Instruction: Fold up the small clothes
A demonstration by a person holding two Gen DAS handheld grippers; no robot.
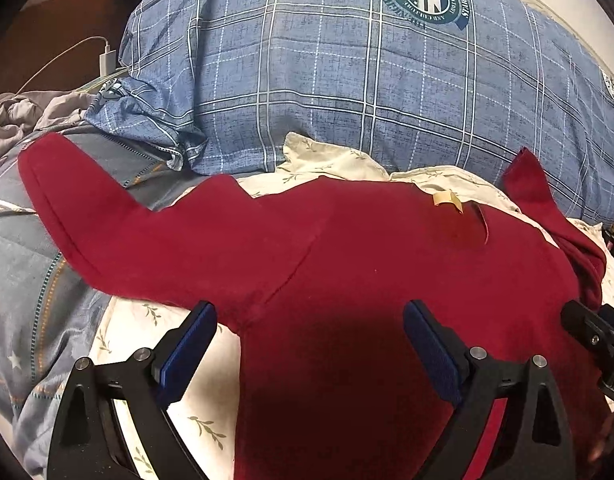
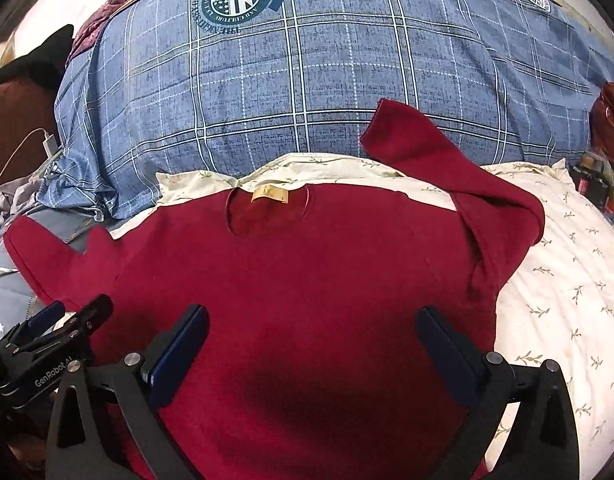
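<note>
A: Two claws, both spread wide, nothing between the pads. Left claw [image 1: 309,332] hovers above the lower body of the red sweater [image 1: 347,280]; right claw [image 2: 311,336] likewise, over the hem area.

B: Sweater position?

A: Lying flat on the cream leaf-print sheet [image 2: 567,280] of the bed, neckline toward 12 o'clock. Tan neck label [image 2: 269,194] shows inside the collar. In the right wrist view, one sleeve [image 2: 447,168] runs from the shoulder toward 1 o'clock, its cuff resting against the blue plaid pillow [image 2: 307,80]. The other sleeve [image 1: 87,208] points to 10 o'clock in the left wrist view, spilling off the sheet onto a grey-blue quilt [image 1: 23,280].

B: Claws relative to each other?

A: Side by side. The right claw's black finger edges into the left wrist view at 3 o'clock; the left one shows at 8 o'clock in the right wrist view.

B: Other items?

A: White charger and cable [image 1: 107,60] at 10 o'clock beyond the pillow; crumpled grey cloth [image 1: 23,120] below it.
</note>
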